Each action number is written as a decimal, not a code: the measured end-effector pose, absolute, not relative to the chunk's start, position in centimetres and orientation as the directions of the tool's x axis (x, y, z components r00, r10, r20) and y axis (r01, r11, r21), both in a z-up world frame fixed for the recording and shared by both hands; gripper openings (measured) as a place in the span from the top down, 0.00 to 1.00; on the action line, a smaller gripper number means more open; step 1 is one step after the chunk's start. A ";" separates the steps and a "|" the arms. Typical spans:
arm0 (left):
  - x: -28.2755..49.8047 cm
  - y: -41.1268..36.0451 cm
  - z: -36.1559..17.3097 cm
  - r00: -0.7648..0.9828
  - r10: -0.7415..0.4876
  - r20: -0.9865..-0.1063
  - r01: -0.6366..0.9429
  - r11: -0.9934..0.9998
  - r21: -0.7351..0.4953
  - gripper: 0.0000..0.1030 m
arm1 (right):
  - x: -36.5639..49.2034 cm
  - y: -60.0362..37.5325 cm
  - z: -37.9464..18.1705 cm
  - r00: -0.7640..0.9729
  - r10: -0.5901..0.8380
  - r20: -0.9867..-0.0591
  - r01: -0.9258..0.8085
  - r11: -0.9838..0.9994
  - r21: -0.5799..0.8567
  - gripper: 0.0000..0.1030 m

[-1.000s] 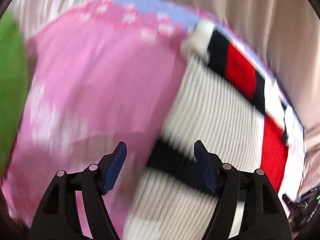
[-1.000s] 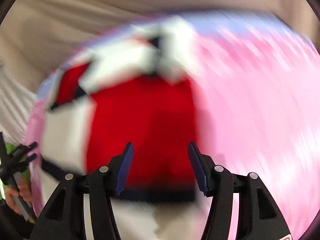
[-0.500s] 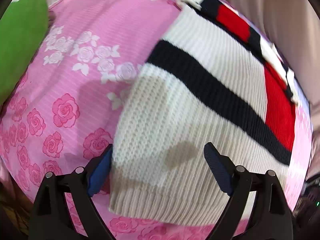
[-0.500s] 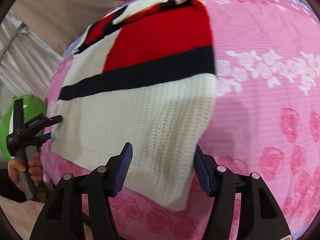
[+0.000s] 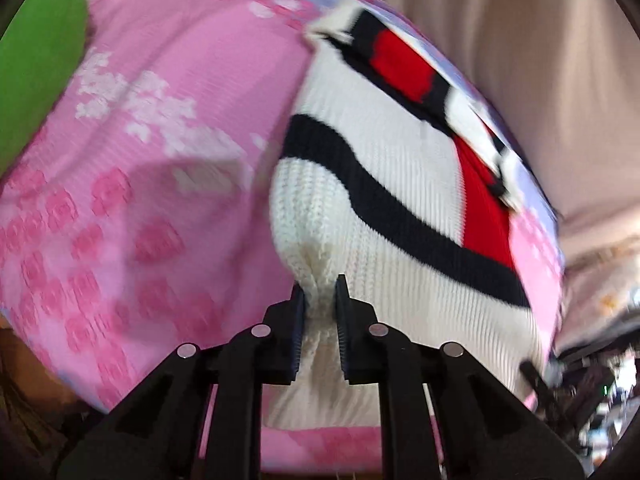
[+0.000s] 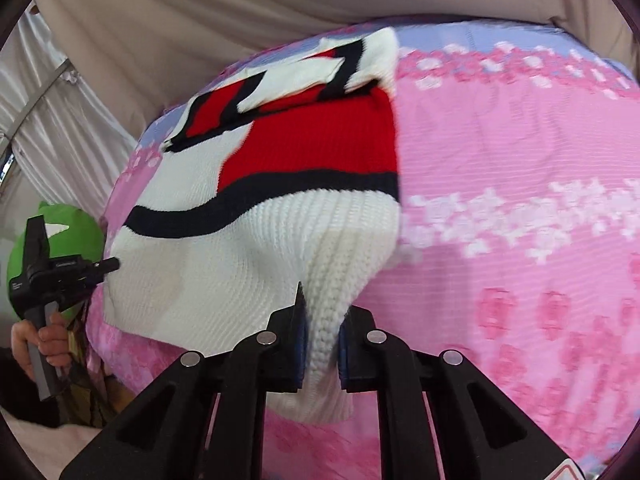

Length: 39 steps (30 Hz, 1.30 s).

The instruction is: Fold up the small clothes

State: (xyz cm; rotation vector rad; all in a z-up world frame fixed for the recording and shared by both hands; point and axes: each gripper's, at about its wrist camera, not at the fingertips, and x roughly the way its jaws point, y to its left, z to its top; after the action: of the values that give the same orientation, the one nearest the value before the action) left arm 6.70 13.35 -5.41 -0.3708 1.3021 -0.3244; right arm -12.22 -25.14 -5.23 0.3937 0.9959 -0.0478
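A small knit sweater (image 5: 384, 184), white with a navy stripe and red blocks, lies on a pink rose-print bed cover (image 5: 132, 184). My left gripper (image 5: 320, 300) is shut on the sweater's white hem at its near left corner, bunching the knit between the pads. My right gripper (image 6: 322, 312) is shut on the sweater (image 6: 256, 240) at its near right hem corner, and the fabric lifts into a ridge there. In the right wrist view the left gripper (image 6: 108, 266) shows at the far left, held by a hand.
A green cushion (image 5: 36, 60) lies at the bed's left side and also shows in the right wrist view (image 6: 76, 224). Beige curtains (image 6: 192, 28) hang behind the bed. The pink cover (image 6: 520, 240) stretches to the right of the sweater.
Both grippers were open over the sweater's hem half a second ago. Now both have closed on the hem corners and the knit is bunched and lifted slightly.
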 end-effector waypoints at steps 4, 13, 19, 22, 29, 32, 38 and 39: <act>2.3 11.3 -6.0 0.118 -0.455 -0.883 0.091 0.890 -0.446 0.87 | -15.6 -28.2 -3.9 0.499 0.075 -0.863 0.248 0.942 0.225 0.90; -6.7 12.7 -4.6 -0.091 -0.406 -0.910 0.154 0.897 -0.415 0.88 | -24.4 -27.0 -6.1 0.113 0.210 -0.971 0.138 0.964 0.225 0.90; 3.7 10.9 2.1 0.220 -0.514 -0.829 0.229 0.853 -0.468 0.88 | -17.9 -29.9 0.4 0.333 0.322 -0.886 0.168 0.904 0.392 0.90; 11.8 9.1 1.5 0.340 -0.515 -0.787 0.226 0.857 -0.463 0.87 | -9.8 -33.8 2.6 0.551 0.342 -0.761 0.161 0.852 0.499 0.90; 22.0 7.5 -4.9 0.444 -0.333 -0.832 -0.001 0.928 -0.372 0.61 | 3.1 -38.7 -3.3 0.629 0.207 -0.749 0.345 0.790 0.507 0.79; 20.7 8.4 -3.8 0.495 -0.314 -0.810 0.027 0.937 -0.347 0.36 | 2.4 -38.9 -3.4 0.649 0.119 -0.751 0.415 0.773 0.481 0.68; 18.9 6.4 -5.2 0.489 -0.272 -0.829 0.163 0.962 -0.219 0.22 | -1.6 -37.7 -4.1 0.654 0.046 -0.755 0.390 0.835 0.388 0.45; 19.2 6.1 -5.8 0.472 -0.263 -0.841 0.161 0.964 -0.212 0.22 | -1.2 -37.6 -4.7 0.633 0.048 -0.772 0.387 0.844 0.371 0.45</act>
State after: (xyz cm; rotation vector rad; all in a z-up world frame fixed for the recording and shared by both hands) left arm 19.21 6.06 -5.78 -0.1080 1.0481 -0.2604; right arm -1.15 -37.60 -4.68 0.5479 0.8731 -0.2053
